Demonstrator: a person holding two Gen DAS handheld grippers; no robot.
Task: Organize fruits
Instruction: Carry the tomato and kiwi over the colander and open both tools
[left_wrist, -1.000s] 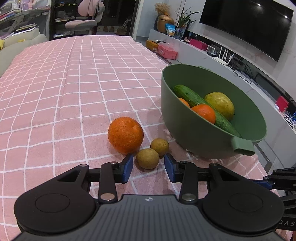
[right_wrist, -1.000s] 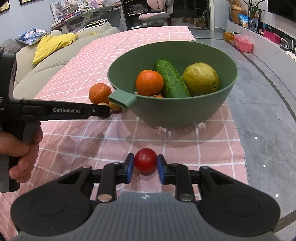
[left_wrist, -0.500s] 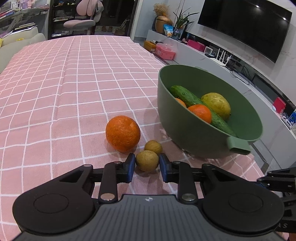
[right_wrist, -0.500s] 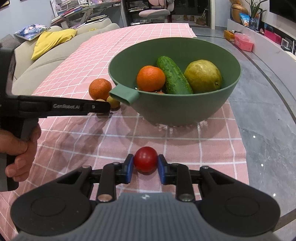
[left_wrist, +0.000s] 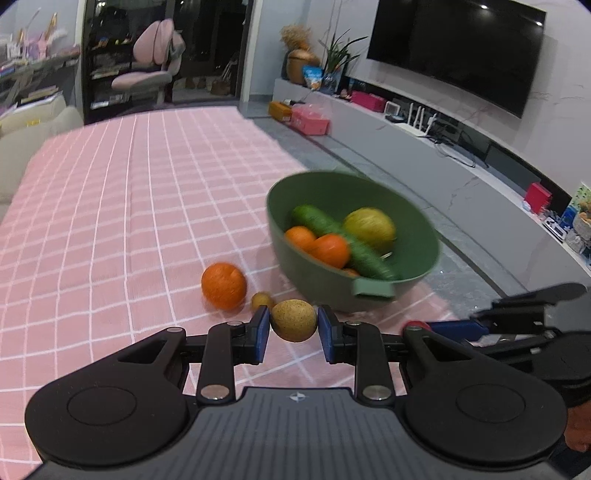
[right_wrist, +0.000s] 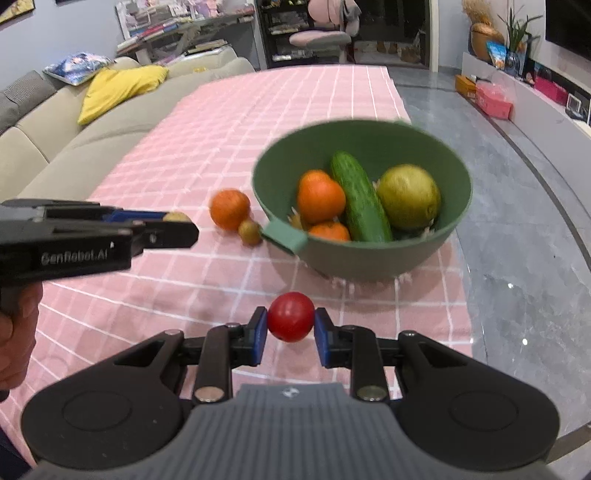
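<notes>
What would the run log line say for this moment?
left tongs: shut on tan fruit | right tongs: shut on red fruit | orange, small fruit: on cloth beside green bowl

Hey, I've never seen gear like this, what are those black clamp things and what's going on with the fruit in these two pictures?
Those are handheld two-finger grippers, one in each of a person's hands, each with a camera looking along its fingers. One picture comes from the left gripper, shut on a small brown fruit. The other comes from the right gripper, shut on a red tomato; the left gripper shows there from the side. On the pink checked tablecloth lie an orange and another small brown fruit, beside a green bowl holding oranges, a cucumber and a yellow-green fruit.
</notes>
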